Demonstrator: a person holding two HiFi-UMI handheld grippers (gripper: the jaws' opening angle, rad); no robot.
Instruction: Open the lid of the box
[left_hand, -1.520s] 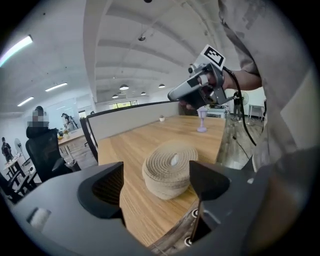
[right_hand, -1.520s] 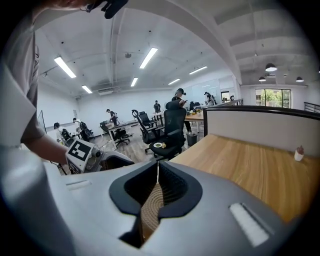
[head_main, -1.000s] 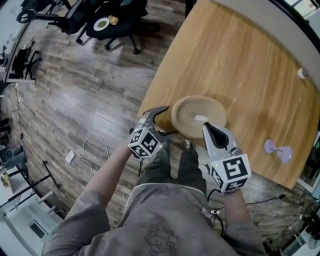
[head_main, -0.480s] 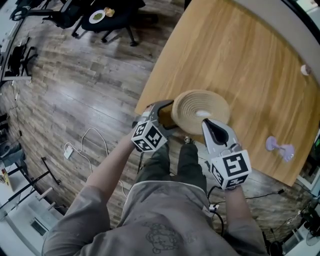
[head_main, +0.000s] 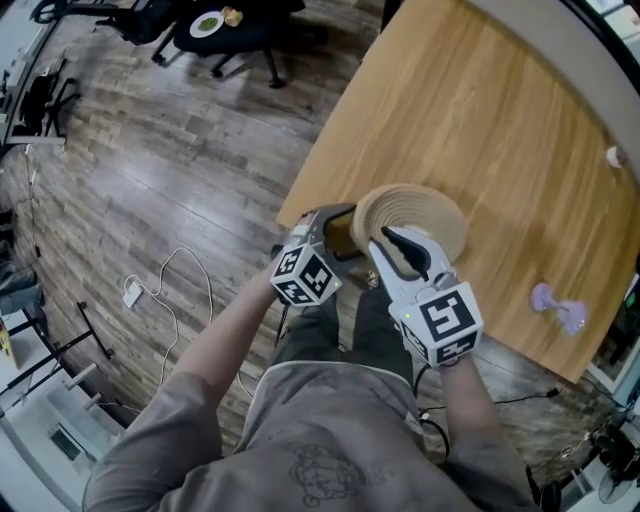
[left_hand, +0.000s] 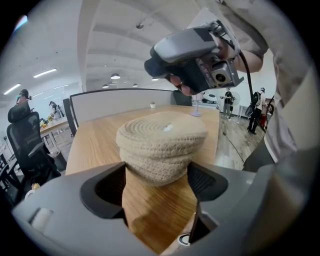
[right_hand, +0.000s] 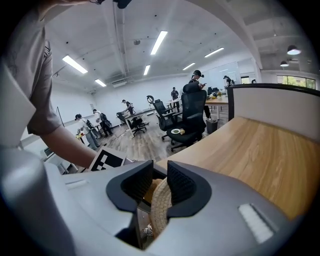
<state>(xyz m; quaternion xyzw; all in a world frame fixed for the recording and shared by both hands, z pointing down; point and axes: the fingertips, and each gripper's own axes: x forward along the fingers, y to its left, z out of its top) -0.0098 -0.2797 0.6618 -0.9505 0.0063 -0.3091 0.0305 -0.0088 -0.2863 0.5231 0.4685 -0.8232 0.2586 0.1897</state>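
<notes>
A round woven rope box (head_main: 440, 215) with its lid (left_hand: 162, 129) on sits at the near edge of the wooden table (head_main: 500, 120). My left gripper (head_main: 338, 232) is at the box's left side. In the left gripper view (left_hand: 156, 175) its wide jaws have just been closing, and the pads lie against the box's lower body (left_hand: 159, 167). My right gripper (head_main: 397, 247) hangs over the lid's near edge and also shows in the left gripper view (left_hand: 195, 55). Its jaws (right_hand: 159, 182) have just been opening. The lid's rope rim (right_hand: 161, 205) stands between them, with a gap at the left pad.
A purple object (head_main: 556, 300) lies near the table's right front edge and a small white thing (head_main: 613, 156) further back. Office chairs (head_main: 215, 30) stand on the wood floor to the left, and a cable (head_main: 150, 285) lies on the floor.
The right gripper has moved left from the lid's centre to its near rim, and its jaws have parted around that rim. The left gripper's jaws have drawn in on the box.
</notes>
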